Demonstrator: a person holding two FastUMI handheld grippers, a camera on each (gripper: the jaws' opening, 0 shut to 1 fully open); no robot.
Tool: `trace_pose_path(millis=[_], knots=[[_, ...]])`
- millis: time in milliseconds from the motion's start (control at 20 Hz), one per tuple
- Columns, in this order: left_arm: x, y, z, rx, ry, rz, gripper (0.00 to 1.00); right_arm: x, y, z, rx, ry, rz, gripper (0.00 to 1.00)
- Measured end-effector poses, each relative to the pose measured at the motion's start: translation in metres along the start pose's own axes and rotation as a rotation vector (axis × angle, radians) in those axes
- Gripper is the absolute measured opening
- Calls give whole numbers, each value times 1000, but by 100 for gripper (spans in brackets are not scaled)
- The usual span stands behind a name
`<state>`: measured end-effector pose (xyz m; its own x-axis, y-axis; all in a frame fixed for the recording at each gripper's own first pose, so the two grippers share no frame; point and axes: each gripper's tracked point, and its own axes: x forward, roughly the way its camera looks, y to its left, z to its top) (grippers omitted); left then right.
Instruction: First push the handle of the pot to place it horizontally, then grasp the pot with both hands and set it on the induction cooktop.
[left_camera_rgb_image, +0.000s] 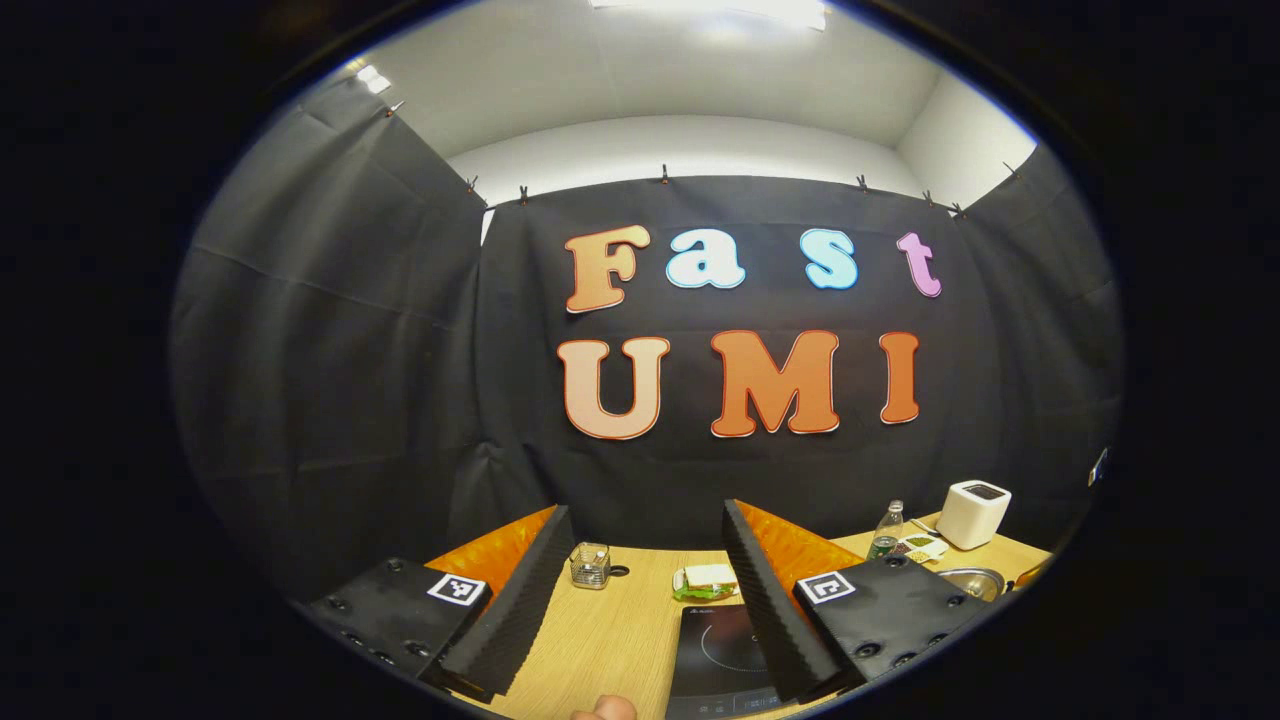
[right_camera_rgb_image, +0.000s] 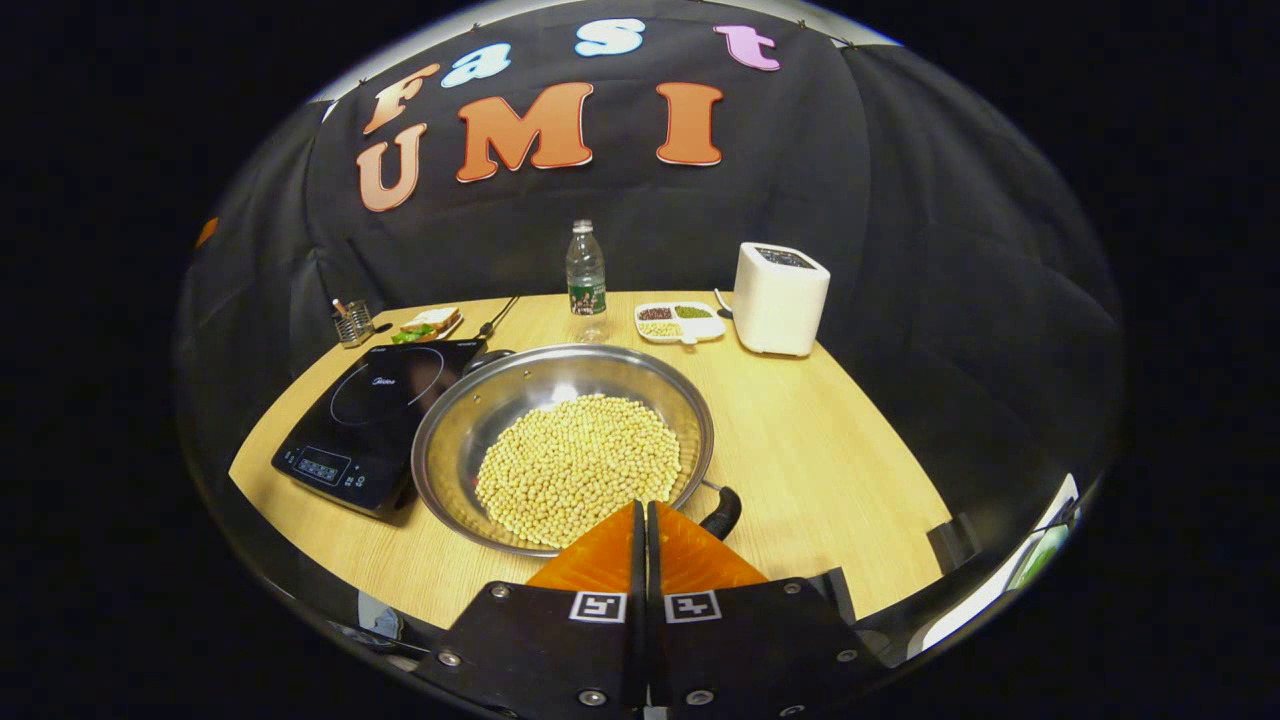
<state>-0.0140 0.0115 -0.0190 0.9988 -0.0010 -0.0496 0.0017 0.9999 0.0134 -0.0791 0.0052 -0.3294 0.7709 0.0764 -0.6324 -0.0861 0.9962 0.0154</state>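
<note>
In the right gripper view a wide steel pot (right_camera_rgb_image: 470, 420), holding a heap of pale soybeans (right_camera_rgb_image: 580, 465), sits on the wooden table just right of the black induction cooktop (right_camera_rgb_image: 365, 420). One black pot handle (right_camera_rgb_image: 722, 510) sticks out at the near right rim; the other handle (right_camera_rgb_image: 490, 355) is at the far left rim. My right gripper (right_camera_rgb_image: 641, 515) is shut with nothing between its fingers, its tips at the pot's near rim, just left of the near handle. My left gripper (left_camera_rgb_image: 645, 508) is open, held high over the cooktop (left_camera_rgb_image: 715, 650). A bit of the pot's rim (left_camera_rgb_image: 965, 580) shows at far right.
Along the back of the table (right_camera_rgb_image: 830, 450) stand a water bottle (right_camera_rgb_image: 586, 270), a divided dish of beans (right_camera_rgb_image: 680, 322), a white appliance (right_camera_rgb_image: 780, 298), a glass holder (right_camera_rgb_image: 352, 322) and a plate with a sandwich (right_camera_rgb_image: 430, 322). Bare wood lies right of the pot.
</note>
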Motion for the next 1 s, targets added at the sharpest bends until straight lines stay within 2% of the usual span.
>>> trace_pose_path(millis=[250, 500, 750, 1000], knots=[[-1, 0, -6, -10, 12, -3, 99, 10, 9, -30, 18, 82, 25, 0], [2, 3, -7, -13, 12, 2, 98, 19, 5, -46, 27, 143, 7, 0], [5, 4, -12, -8, 21, 7, 99, 24, 8, -50, 74, 166, 18, 0], [8, 2, -15, -4, 28, 8, 99, 33, -6, -46, 111, 163, -11, 0]])
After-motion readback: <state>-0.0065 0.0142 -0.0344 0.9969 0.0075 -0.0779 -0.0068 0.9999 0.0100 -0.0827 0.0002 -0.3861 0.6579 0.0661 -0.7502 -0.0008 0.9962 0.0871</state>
